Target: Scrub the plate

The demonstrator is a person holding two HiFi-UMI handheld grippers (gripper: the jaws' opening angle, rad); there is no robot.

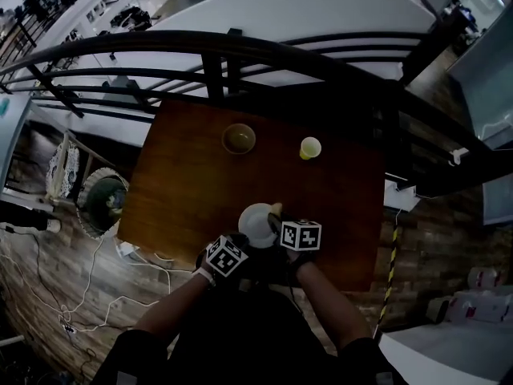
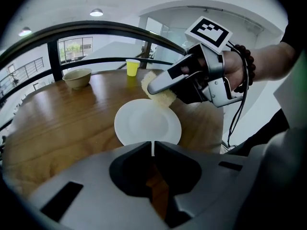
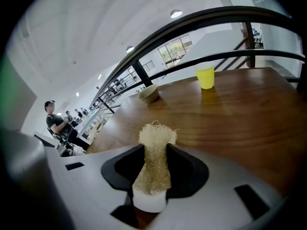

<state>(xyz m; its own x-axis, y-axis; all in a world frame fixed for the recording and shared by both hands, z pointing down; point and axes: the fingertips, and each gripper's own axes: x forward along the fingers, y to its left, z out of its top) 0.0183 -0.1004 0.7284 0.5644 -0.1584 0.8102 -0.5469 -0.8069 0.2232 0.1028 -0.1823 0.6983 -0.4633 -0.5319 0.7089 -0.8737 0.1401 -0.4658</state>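
A white plate (image 1: 256, 224) lies near the front edge of the brown wooden table (image 1: 184, 183). In the left gripper view the plate (image 2: 146, 122) is in the middle, and my left gripper (image 2: 152, 146) is shut on its near rim. My right gripper (image 3: 156, 150) is shut on a pale yellow scrub sponge (image 3: 154, 157) that sticks out past the jaws. From the left gripper view, the right gripper (image 2: 165, 84) presses that sponge (image 2: 159, 94) against the plate's far right edge. In the head view both grippers (image 1: 240, 243) (image 1: 277, 220) sit at the plate's near side.
A tan bowl (image 1: 239, 139) and a yellow cup (image 1: 310, 147) stand at the far side of the table, apart from the plate. A black railing (image 1: 200, 50) runs behind the table. Cables (image 1: 88, 287) lie on the floor to the left.
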